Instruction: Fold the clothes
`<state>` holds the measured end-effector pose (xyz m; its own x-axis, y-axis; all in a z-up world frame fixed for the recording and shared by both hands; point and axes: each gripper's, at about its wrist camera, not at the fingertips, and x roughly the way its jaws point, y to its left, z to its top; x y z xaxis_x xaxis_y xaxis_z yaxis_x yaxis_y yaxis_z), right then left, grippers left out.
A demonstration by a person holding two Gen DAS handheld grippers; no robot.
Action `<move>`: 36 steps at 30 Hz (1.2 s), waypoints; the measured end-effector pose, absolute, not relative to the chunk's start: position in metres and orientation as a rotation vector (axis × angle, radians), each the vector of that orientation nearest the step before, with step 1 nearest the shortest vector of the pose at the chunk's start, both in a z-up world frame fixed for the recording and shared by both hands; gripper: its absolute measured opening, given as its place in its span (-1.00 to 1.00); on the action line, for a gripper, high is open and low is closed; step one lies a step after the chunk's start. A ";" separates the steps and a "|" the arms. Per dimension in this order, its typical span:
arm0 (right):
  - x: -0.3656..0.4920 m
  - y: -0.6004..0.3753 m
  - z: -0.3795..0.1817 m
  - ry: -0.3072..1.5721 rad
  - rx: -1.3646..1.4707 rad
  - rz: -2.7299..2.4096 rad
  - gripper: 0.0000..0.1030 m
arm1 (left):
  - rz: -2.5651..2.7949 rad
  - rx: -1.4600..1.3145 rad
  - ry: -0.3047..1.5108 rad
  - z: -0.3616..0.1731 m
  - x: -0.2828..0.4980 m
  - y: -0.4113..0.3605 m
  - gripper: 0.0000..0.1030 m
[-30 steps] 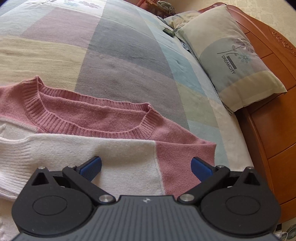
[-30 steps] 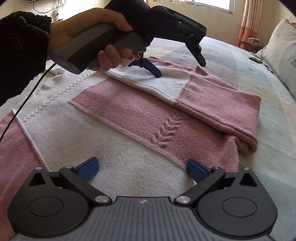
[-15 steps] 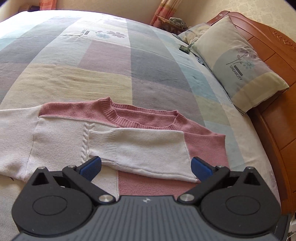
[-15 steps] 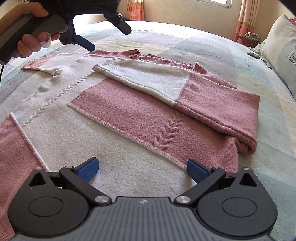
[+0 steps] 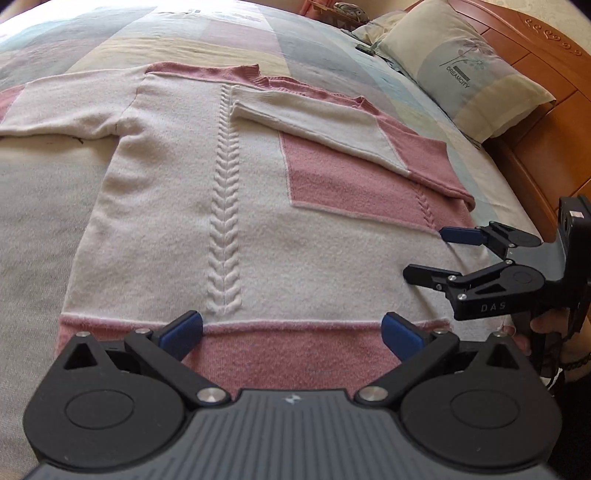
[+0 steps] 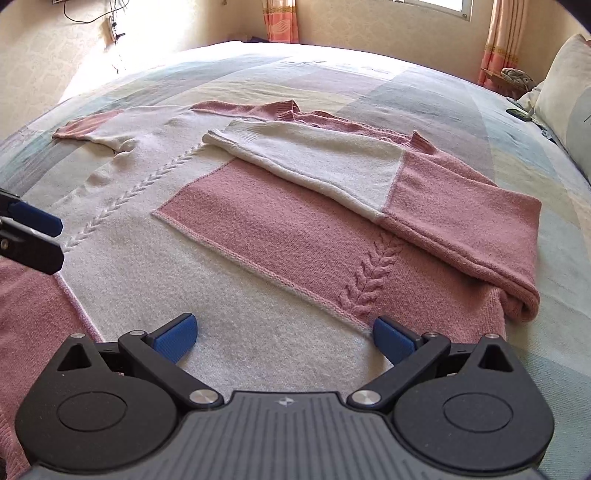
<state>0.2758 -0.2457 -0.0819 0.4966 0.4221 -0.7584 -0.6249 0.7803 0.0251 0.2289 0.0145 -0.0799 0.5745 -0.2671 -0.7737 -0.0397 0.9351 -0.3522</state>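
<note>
1. In the left wrist view we count one sweater (image 5: pixel 177 206), one pillow (image 5: pixel 461 70) and two grippers.
2. The left gripper (image 5: pixel 291 330) is at the bottom of this view, its two blue pads spread wide, with nothing between them; it hangs over the pink hem band of the sweater.
3. The right gripper (image 5: pixel 430 254) comes in from the right edge above the sweater's side, also spread wide and empty. A small part of a hand (image 5: pixel 546 325) shows behind it.
4. The surface is a bed (image 5: pixel 55 192) with a cover of pale colour blocks. The pillow leans on a brown wooden headboard (image 5: pixel 535 122).
5. In the right wrist view we count one sweater (image 6: pixel 236 295), the right gripper (image 6: pixel 282 334) at the bottom, wide and empty, and the tip of the left gripper (image 6: pixel 29 236) at the left edge.
6. The room has cream walls, two orange curtains (image 6: pixel 282 20) and part of a window.
7. The sweater lies flat on the bed, cream and pink in blocks, with cable-knit stripes. One sleeve (image 6: pixel 332 173) is folded across the chest; the other sleeve (image 6: pixel 96 127) lies stretched out to the side.
</note>
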 end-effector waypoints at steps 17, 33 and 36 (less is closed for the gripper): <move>0.267 -0.242 -0.076 0.884 -0.229 0.551 1.00 | -0.113 -0.151 0.796 -0.055 0.206 0.001 0.99; 0.239 -0.212 -0.059 0.928 -0.294 0.594 1.00 | -0.060 -0.258 0.831 -0.076 0.203 0.024 0.99; 0.242 -0.215 -0.051 0.919 -0.199 0.636 1.00 | -0.031 -0.279 0.793 -0.065 0.206 0.033 0.99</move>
